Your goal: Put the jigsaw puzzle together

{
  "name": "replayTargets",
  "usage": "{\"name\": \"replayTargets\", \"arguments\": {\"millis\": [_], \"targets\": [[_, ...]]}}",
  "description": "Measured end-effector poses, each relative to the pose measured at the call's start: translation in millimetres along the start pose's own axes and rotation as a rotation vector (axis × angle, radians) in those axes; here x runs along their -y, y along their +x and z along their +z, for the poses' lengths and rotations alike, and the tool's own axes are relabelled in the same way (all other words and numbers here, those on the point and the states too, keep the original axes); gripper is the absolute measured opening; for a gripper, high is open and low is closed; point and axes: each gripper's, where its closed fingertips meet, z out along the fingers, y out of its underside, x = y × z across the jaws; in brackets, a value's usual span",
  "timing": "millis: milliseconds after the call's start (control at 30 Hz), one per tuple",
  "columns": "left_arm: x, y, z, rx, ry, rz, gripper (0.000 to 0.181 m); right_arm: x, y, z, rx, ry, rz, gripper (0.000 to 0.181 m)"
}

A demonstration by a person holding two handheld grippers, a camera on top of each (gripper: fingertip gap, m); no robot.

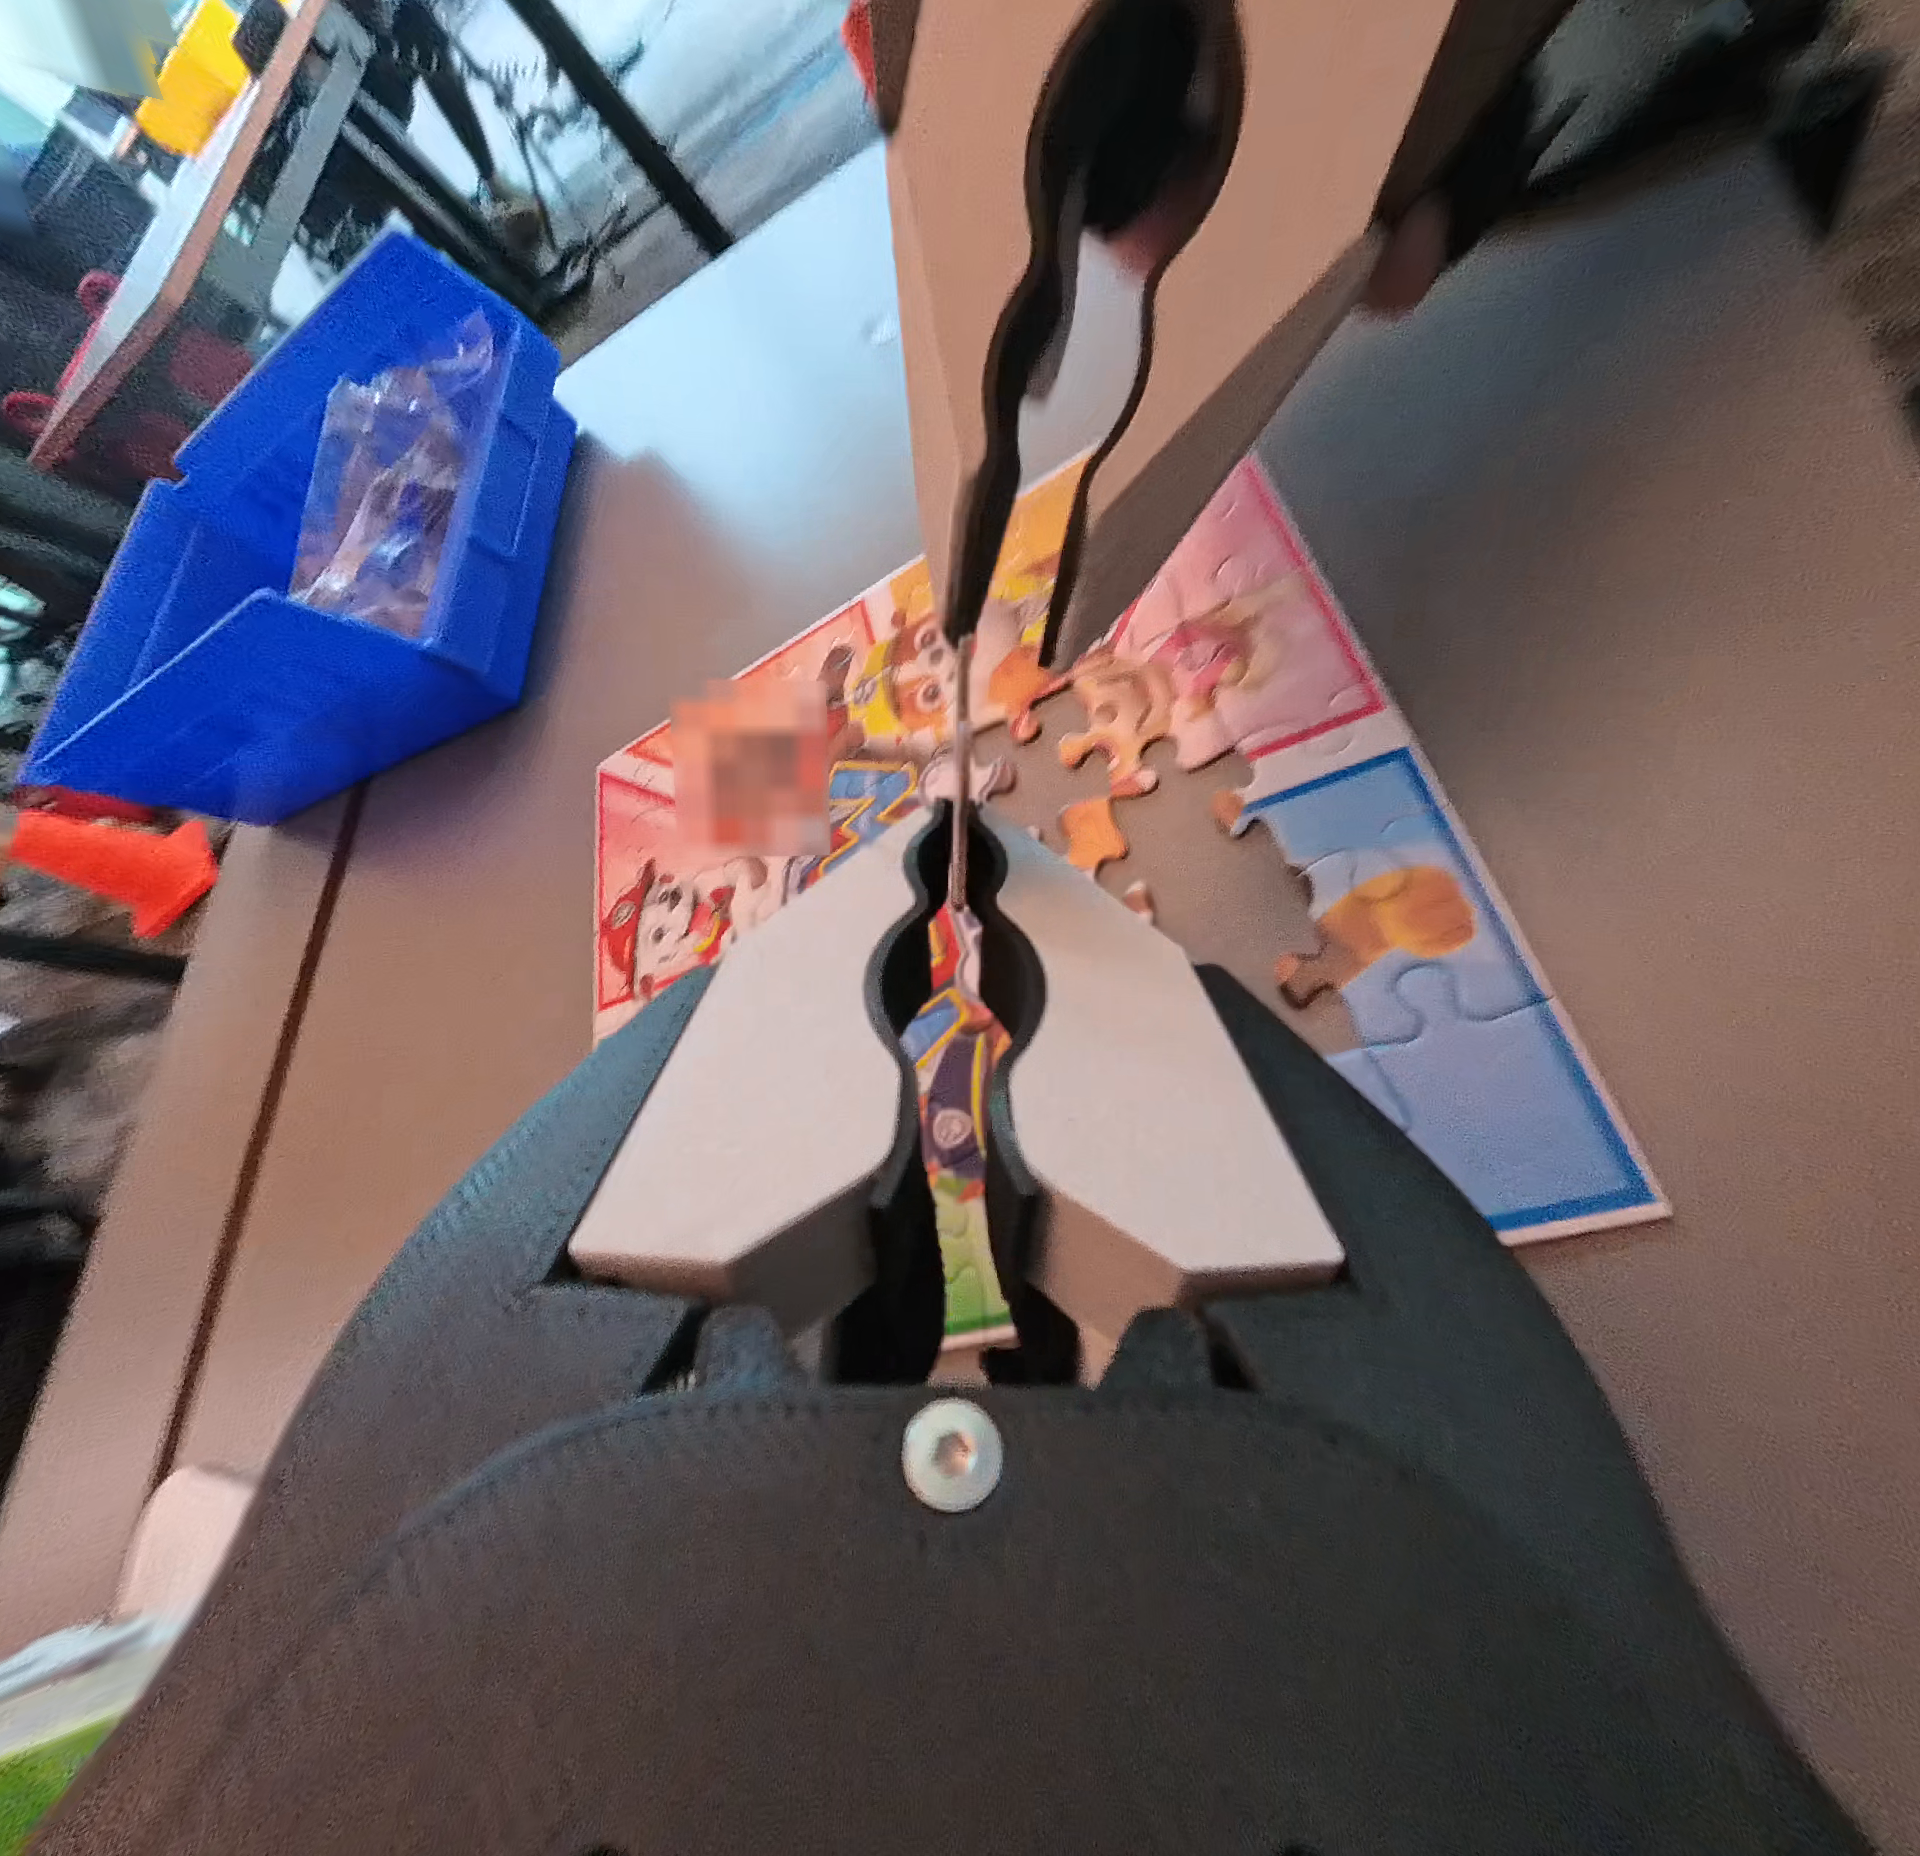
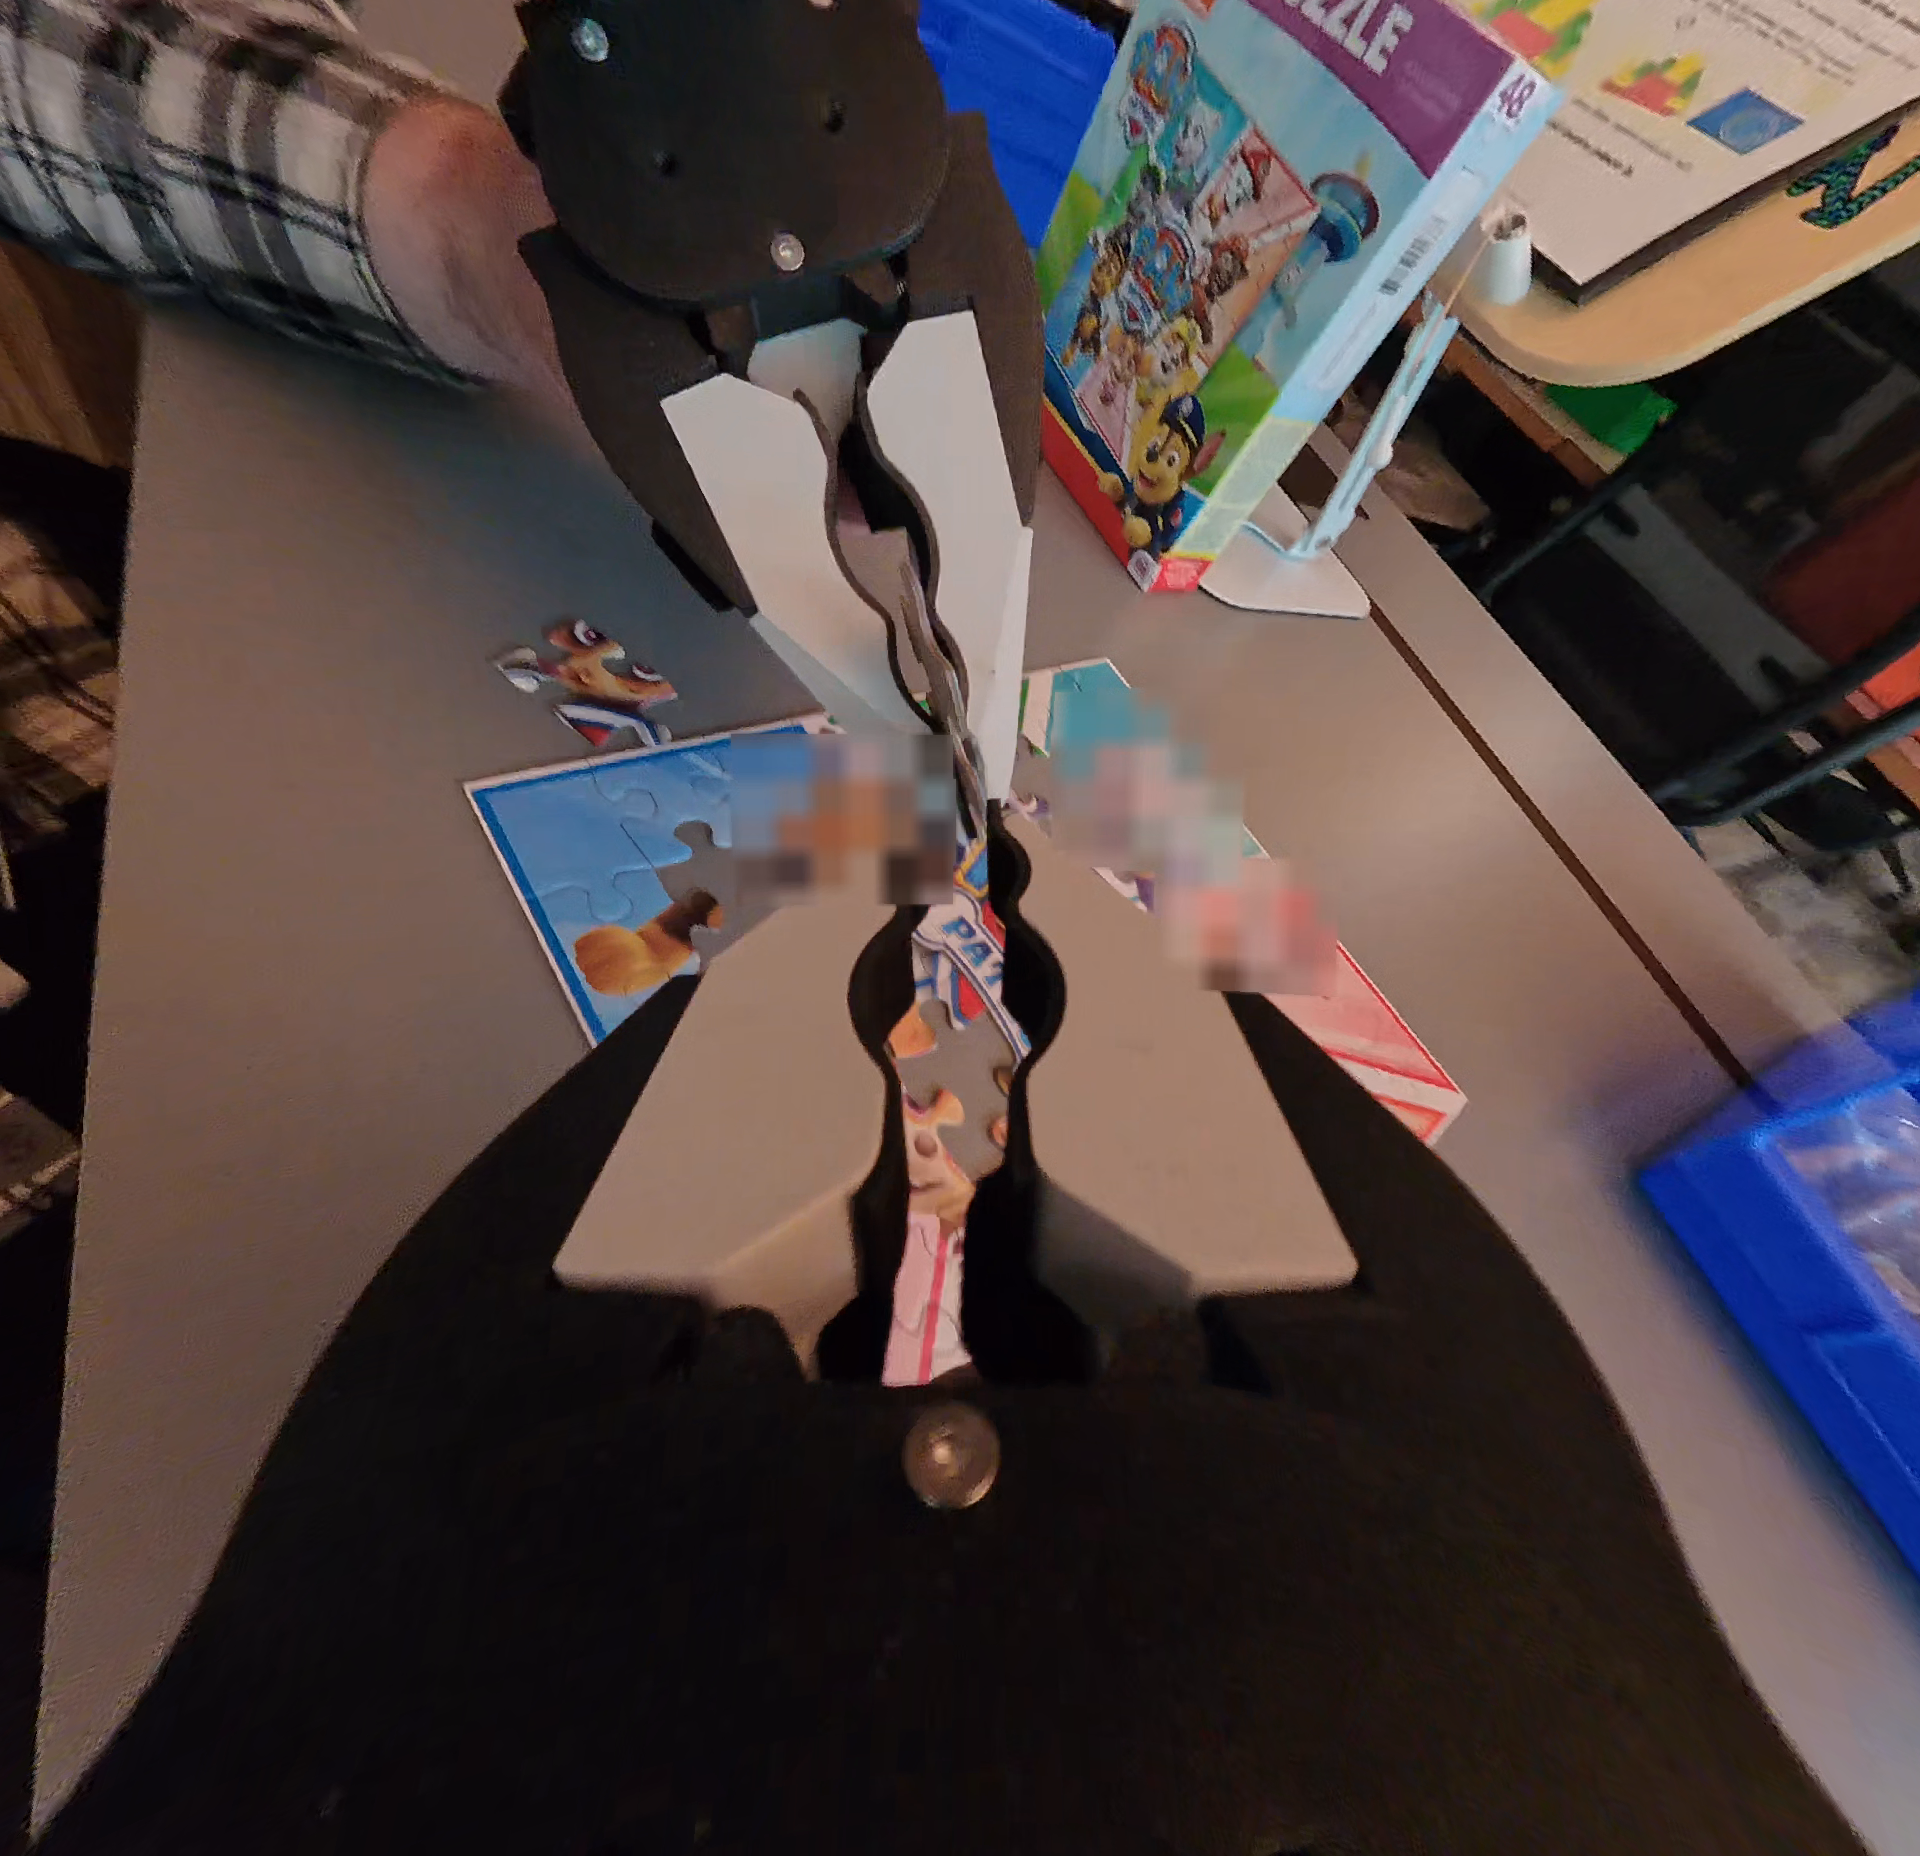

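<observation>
The part-built cartoon jigsaw puzzle (image 1: 1455, 1068) lies flat on the grey table (image 1: 1610, 559), with an unfilled gap (image 1: 1174, 861) near its middle. It also shows in the right wrist view (image 2: 582, 850). My left gripper (image 1: 954, 819) is shut on a loose puzzle piece (image 1: 962, 757), held edge-on above the puzzle. My right gripper (image 1: 1003, 648) comes in from the opposite side. Its jaws stand narrowly apart at the piece's far edge. In the right wrist view my right gripper (image 2: 995, 830) meets the left gripper (image 2: 961, 757) and the piece (image 2: 940, 663) tip to tip.
Loose pieces (image 2: 587, 684) lie on the table beyond the puzzle's blue corner. The puzzle box (image 2: 1247, 248) stands upright at the back. A blue bin (image 1: 312, 611) holding a plastic bag sits beside the puzzle. A plaid-sleeved arm (image 2: 208, 144) holds the left gripper. The tips of both grippers are at nearly the same place.
</observation>
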Motion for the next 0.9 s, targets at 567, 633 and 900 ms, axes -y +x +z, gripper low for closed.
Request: {"name": "replayTargets", "arguments": {"millis": [567, 633, 900], "targets": [[-13, 18, 3, 0.054, -0.187, 0.246, 0.001, -3, -23, 14, -0.151, -0.22, -0.329, 0.0], [-11, 18, 2, 0.056, -0.167, 0.239, 0.001, -9, -21, 8, -0.151, -0.226, -0.324, 0.0], [6, 8, -6, 0.222, -0.13, 0.397, 0.0, -20, -3, -7, -0.255, -0.331, -0.453, 0.0]]}}
